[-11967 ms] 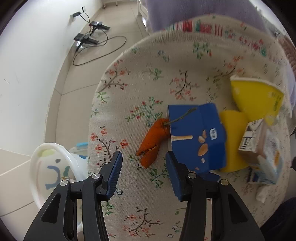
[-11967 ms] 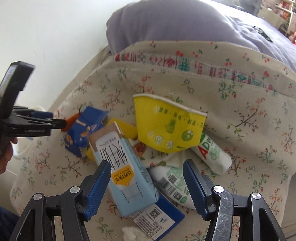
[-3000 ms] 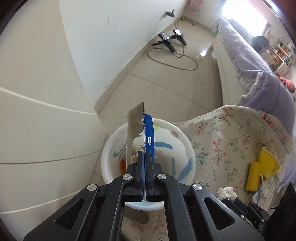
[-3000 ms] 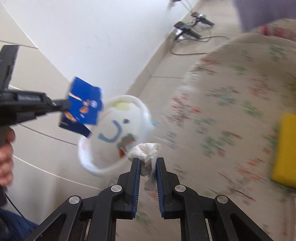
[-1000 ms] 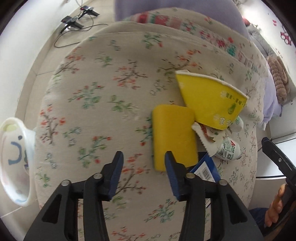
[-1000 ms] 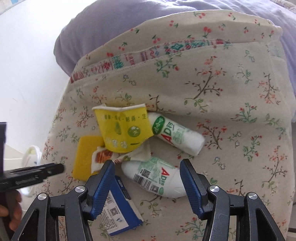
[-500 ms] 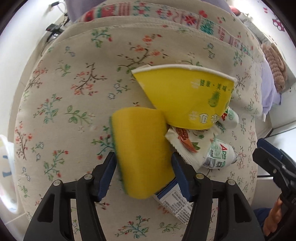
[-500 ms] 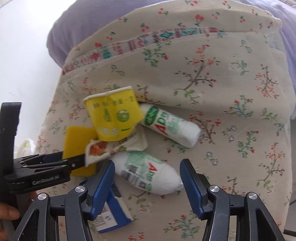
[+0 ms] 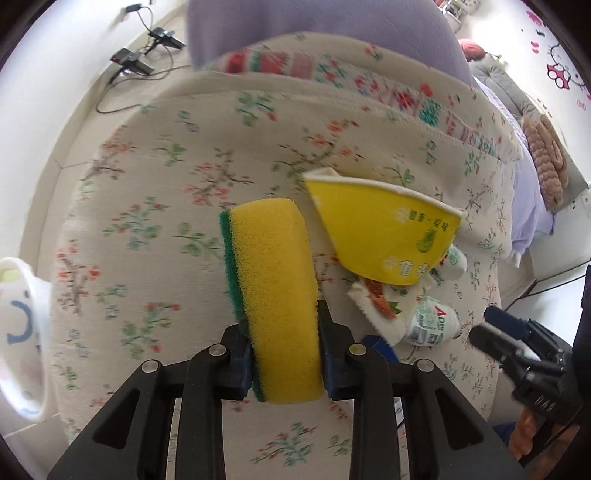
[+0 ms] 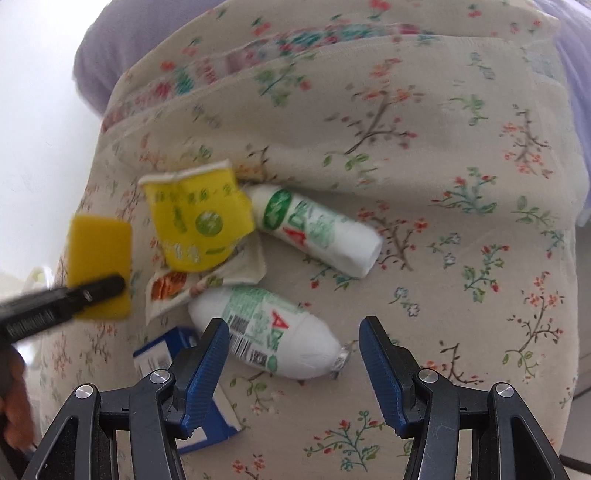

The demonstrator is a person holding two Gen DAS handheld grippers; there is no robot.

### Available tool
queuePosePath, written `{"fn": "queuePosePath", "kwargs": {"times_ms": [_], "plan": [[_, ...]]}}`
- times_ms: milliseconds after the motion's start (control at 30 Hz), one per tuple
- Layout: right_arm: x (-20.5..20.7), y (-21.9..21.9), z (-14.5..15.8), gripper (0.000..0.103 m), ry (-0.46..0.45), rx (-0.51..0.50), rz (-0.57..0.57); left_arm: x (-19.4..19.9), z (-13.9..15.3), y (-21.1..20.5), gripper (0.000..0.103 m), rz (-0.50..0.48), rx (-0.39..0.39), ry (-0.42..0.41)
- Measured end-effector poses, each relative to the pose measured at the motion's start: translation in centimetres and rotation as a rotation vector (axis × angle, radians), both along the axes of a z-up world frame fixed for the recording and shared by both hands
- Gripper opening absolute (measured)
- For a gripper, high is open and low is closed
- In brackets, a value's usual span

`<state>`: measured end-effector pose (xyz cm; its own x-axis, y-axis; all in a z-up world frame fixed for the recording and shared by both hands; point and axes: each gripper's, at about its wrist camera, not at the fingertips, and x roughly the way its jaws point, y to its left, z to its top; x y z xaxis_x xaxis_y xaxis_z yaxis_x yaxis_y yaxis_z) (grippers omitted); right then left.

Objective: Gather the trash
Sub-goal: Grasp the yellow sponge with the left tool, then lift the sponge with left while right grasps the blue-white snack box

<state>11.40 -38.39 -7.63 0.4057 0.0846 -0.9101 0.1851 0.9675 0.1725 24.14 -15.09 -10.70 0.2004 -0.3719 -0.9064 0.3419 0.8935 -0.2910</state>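
Observation:
My left gripper (image 9: 283, 347) is shut on a yellow sponge (image 9: 275, 280) with a green scouring side and holds it above the floral bedspread; the sponge also shows in the right wrist view (image 10: 99, 240). My right gripper (image 10: 293, 354) is open, its fingers on either side of a white AD bottle (image 10: 266, 328) lying on the spread. A second white AD bottle (image 10: 317, 230), a crushed yellow paper cup (image 10: 195, 221), a torn wrapper (image 10: 207, 282) and a blue carton (image 10: 166, 354) lie close by. The white trash bin (image 9: 18, 317) is at the left edge.
The floral bedspread (image 9: 166, 206) covers a rounded bed end that drops off on all sides. A purple pillow (image 9: 314, 22) lies at the back. Cables and adapters (image 9: 140, 55) lie on the floor at far left.
My left gripper has closed on the yellow sponge and lifted it off the spread. My right gripper has moved down closer over the nearer AD bottle.

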Motion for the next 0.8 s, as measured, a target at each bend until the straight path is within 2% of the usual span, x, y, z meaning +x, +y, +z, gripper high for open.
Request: {"fn": "queuePosePath", "kwargs": {"times_ms": [133, 267, 400, 467, 600, 633, 667, 800], "plan": [[0.3, 3.1, -1.1, 0.063, 0.030, -0.007, 0.103, -0.2, 0.5, 2.0, 0.030, 0.013, 0.011, -0.005], [0.4, 6.6, -2.5, 0.064, 0.072, 0.090, 0.240, -0.2, 0.6, 3.3, 0.030, 0.029, 0.004, 0.008], [0.3, 9.0, -3.3, 0.071, 0.088, 0.004, 0.335, -0.4, 0.7, 3.7, 0.030, 0.033, 0.001, 0.001], [0.0, 9.7, -4.0, 0.075, 0.109, -0.005, 0.368, -0.7, 0.8, 4.0, 0.030, 0.035, -0.003, 0.001], [0.0, 10.7, -6.0, 0.075, 0.161, -0.062, 0.386, -0.8, 1.2, 4.9, 0.030, 0.048, -0.011, 0.006], [0.0, 11.0, -6.3, 0.074, 0.162, -0.083, 0.387, -0.9, 1.3, 5.2, 0.030, 0.051, -0.013, 0.005], [0.0, 11.1, -6.2, 0.060, 0.147, -0.106, 0.386, -0.9, 1.6, 5.5, 0.030, 0.053, -0.018, 0.002], [0.1, 10.9, -3.5, 0.060, 0.035, -0.075, 0.373, -1.3, 2.8, 6.9, 0.030, 0.072, -0.036, -0.024]]}}
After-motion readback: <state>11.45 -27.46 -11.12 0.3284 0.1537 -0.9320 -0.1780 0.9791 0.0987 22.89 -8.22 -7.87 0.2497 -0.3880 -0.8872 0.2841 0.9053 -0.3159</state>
